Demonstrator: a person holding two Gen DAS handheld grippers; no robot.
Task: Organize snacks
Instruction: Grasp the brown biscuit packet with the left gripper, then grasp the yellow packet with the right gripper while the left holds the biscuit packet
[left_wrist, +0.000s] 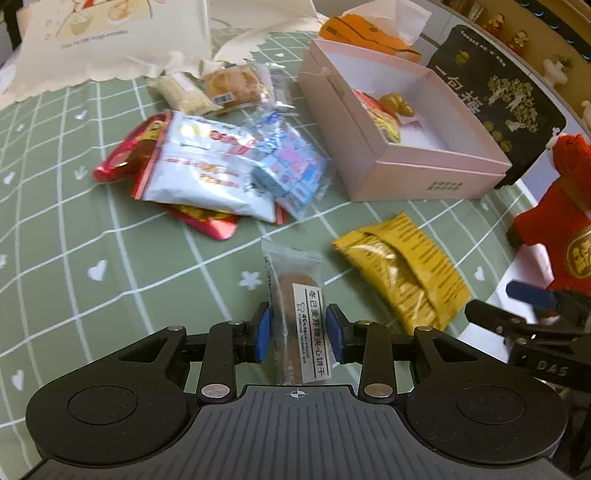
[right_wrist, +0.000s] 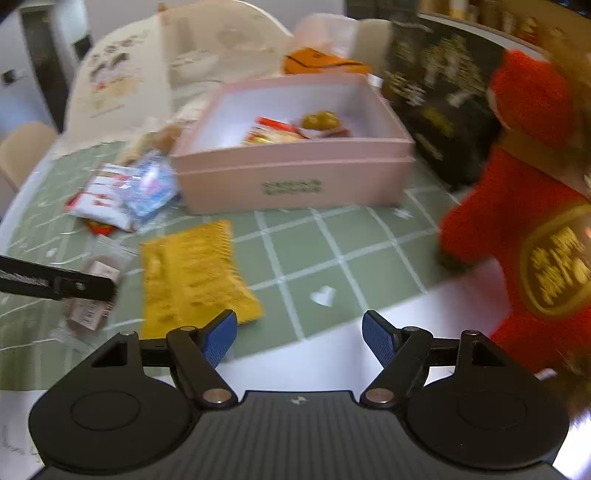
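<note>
My left gripper (left_wrist: 298, 334) is shut on a clear-wrapped brown biscuit packet (left_wrist: 297, 295) with a white label, low over the green checked tablecloth (left_wrist: 110, 258). A yellow snack packet (left_wrist: 402, 280) lies just to its right; it also shows in the right wrist view (right_wrist: 192, 273). A pink open box (left_wrist: 402, 155) (right_wrist: 295, 177) holds a few snacks. A pile of loose packets (left_wrist: 221, 166) (right_wrist: 125, 195) lies left of the box. My right gripper (right_wrist: 299, 339) is open and empty near the table's front edge, right of the yellow packet.
A red plush toy (right_wrist: 517, 206) stands at the right. A black printed bag (left_wrist: 498, 99) leans behind the box. An orange packet (left_wrist: 365, 33) and a cream printed bag (left_wrist: 110, 33) sit at the back. More wrapped pastries (left_wrist: 221, 88) lie behind the pile.
</note>
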